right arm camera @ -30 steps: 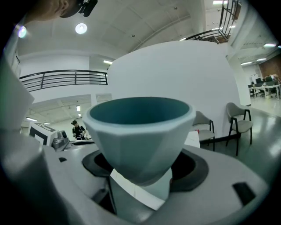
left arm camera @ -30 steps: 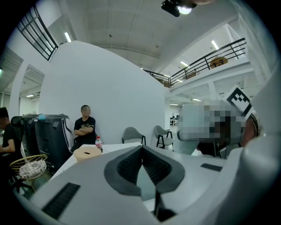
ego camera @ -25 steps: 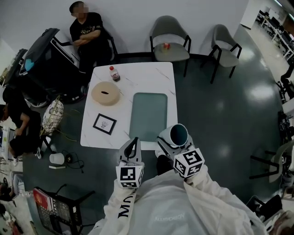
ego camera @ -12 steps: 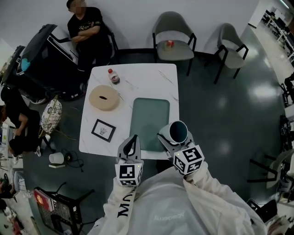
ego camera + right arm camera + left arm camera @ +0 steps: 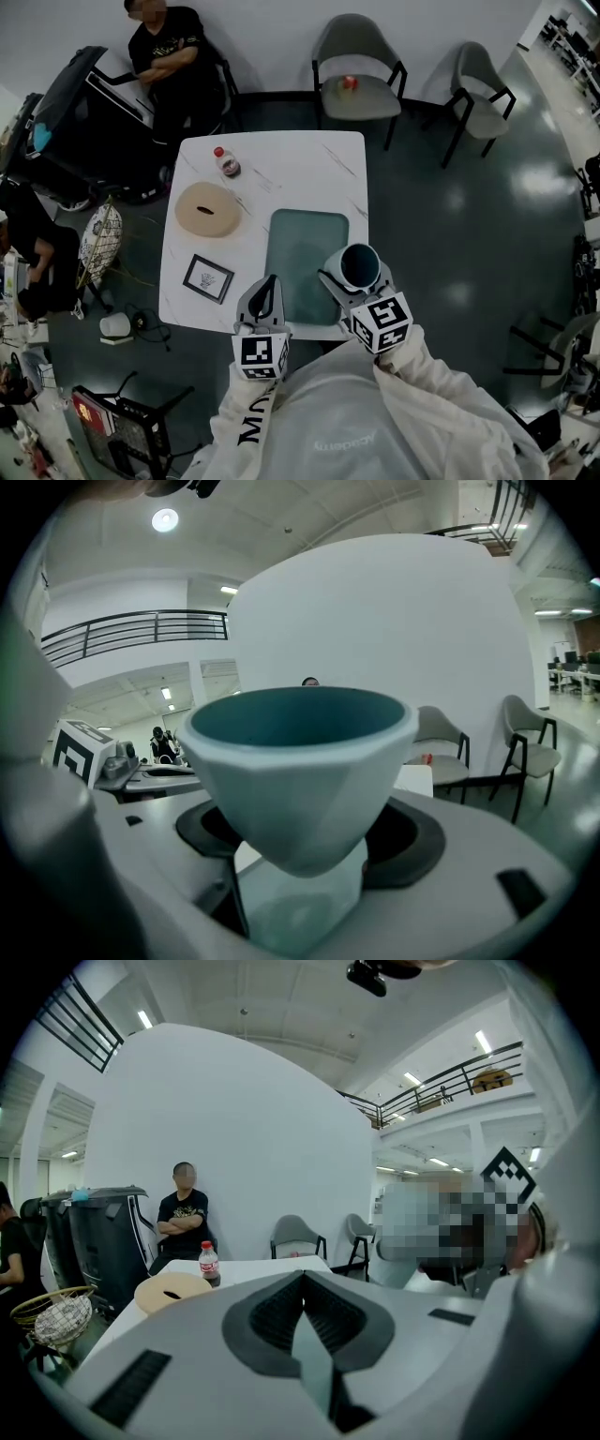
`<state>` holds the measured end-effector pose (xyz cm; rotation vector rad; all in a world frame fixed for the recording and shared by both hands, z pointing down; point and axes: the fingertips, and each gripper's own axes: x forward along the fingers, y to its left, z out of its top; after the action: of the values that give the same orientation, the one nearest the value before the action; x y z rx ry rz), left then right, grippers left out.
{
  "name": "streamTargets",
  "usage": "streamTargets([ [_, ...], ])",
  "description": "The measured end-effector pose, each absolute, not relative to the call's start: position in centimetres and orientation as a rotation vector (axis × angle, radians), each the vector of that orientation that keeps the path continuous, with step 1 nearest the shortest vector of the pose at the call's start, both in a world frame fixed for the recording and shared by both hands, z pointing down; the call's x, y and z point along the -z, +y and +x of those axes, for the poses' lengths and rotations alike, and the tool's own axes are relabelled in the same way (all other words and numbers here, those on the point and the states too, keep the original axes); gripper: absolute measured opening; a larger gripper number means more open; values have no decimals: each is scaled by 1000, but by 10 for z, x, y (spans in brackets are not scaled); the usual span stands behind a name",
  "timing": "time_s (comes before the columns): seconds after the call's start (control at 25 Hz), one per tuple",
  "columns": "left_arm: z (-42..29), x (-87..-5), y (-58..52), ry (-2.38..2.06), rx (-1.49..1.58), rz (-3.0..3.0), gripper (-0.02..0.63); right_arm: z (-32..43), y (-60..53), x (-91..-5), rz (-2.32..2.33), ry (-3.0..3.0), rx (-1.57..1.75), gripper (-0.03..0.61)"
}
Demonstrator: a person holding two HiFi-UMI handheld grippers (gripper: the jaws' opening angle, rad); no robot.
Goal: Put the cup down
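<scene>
Over the near edge of the counter (image 5: 309,159) I hold my right tool (image 5: 352,283) with the cup (image 5: 360,266) clamped in it, the jaws spread fairly wide and pressing on the narrow lower part of the cup from both sides. It is a pale, faceted cup with a teal inside, upright, its mouth open to the ceiling and nothing visible in it. From the head view it sits over the near right corner of the teal mat (image 5: 305,234) that lies on the right half of the white counter; I cannot tell whether its base touches anything below. My left tool (image 5: 266,298) is beside it, at the mat's near left corner, well apart from the cup, with its jaws pressed together and nothing between them. On the left half of the counter lie a dark-framed card (image 5: 208,278) nearest me, a round tan disc (image 5: 208,208) with a slot in its middle beyond that, and a small bottle (image 5: 225,162) with a red cap just past the disc. Beyond the far edge a grey chair (image 5: 356,70) carries a small red can (image 5: 350,82), and a person (image 5: 164,56) in black sits with folded arms at the far left.
</scene>
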<state>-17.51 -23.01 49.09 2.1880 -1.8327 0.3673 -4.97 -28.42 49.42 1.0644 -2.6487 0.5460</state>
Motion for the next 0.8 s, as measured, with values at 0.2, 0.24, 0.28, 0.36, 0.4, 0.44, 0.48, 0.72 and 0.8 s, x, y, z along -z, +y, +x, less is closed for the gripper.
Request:
streamTargets([
  [0.2,-174,-502,-248,-1812,-389,2188,11,-54,-305,-510,1037,-2628,-511,357],
  [0.24,-174,-505,-253,-1807,-393,2186,11,-55,-311,-513,1035,-2625,-505,357],
  [0.28,-174,-508,-257,-1802,-399,2184,11,-56,-316,-517,1033,-2621,-503,357],
  [0.36,-173,-516,-264,-1786,-418,2187,11,-57,-326,-524,1030,-2612,-500,357],
  [0.4,-172,-520,-266,-1777,-430,2190,11,-58,-330,-528,1029,-2607,-495,357],
  [0.44,-171,-523,-268,-1768,-442,2192,11,-58,-334,-532,1028,-2602,-490,357],
  [0.48,-171,-527,-270,-1761,-451,2193,11,-59,-339,-537,1027,-2597,-487,357],
  [0.72,-177,-546,-283,-1739,-479,2174,11,-64,-364,-564,1032,-2570,-471,357],
  [0.8,-179,-551,-286,-1739,-481,2164,11,-66,-372,-573,1036,-2562,-464,357],
])
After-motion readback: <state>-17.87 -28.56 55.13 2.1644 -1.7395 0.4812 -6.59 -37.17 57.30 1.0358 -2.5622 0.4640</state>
